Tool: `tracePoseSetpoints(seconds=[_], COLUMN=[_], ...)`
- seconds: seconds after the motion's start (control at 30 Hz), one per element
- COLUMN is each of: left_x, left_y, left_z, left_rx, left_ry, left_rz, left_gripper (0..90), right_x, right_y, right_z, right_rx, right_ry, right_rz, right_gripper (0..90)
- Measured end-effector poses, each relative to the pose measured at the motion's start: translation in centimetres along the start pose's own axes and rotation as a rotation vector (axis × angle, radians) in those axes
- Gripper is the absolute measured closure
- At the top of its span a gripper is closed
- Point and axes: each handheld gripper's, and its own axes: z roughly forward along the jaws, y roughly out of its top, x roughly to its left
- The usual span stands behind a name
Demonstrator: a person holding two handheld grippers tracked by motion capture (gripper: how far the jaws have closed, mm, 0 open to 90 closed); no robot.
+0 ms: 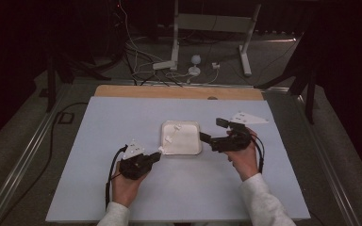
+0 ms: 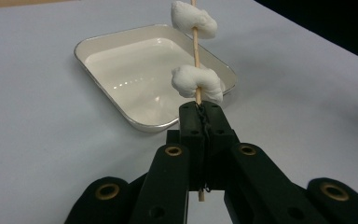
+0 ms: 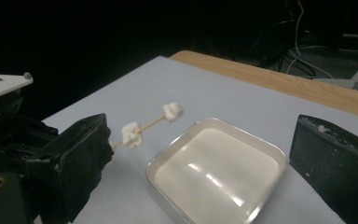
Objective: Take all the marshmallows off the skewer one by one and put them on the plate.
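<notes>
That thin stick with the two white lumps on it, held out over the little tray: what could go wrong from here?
The left gripper pinches only the very end of the skewer, so a nudge could tilt it or snap it. The two marshmallows sit loosely spaced and might slide down or drop outside the tray. The right gripper is open beside the tray and could bump its rim on approach.

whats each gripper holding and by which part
The left gripper pinches the wooden skewer at its bare lower end, below two marshmallows. The right gripper is open, holding nothing.
</notes>
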Motion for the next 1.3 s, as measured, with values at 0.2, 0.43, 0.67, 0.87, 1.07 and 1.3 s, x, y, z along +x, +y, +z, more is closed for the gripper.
tracePoseSetpoints(seconds=[0.2, 0.43, 0.67, 0.87, 1.07, 1.3], left_x=[-0.1, -0.6, -0.7, -0.9, -0.7, -0.8], left_y=[0.1, 0.3, 0.2, -0.1, -0.1, 0.0], left_z=[-0.3, -0.4, -0.4, 0.0, -0.2, -0.4], left_rx=[-0.029, -0.046, -0.06, -0.049, -0.067, -0.055], left_ry=[-0.004, -0.02, -0.021, -0.023, -0.046, -0.033], left_rz=[0.01, 0.027, 0.04, 0.062, 0.065, 0.09], left_gripper=[89.9, 89.9, 89.9, 90.0, 90.0, 90.0], right_x=[0.7, 0.7, 0.4, 0.1, 0.0, 0.8], right_y=[1.0, 0.5, 0.1, 0.3, 0.8, 0.9], right_z=[3.5, 6.5, 7.9, 7.9, 7.4, 7.4], right_rx=[0.058, 0.143, 0.166, 0.164, 0.142, 0.098], right_ry=[0.047, 0.082, 0.145, 0.157, 0.151, 0.086], right_rz=[0.041, 0.192, 0.306, 0.369, 0.356, 0.329], right_gripper=[9.3, 39.7, 54.8, 75.1, 79.2, 81.7])
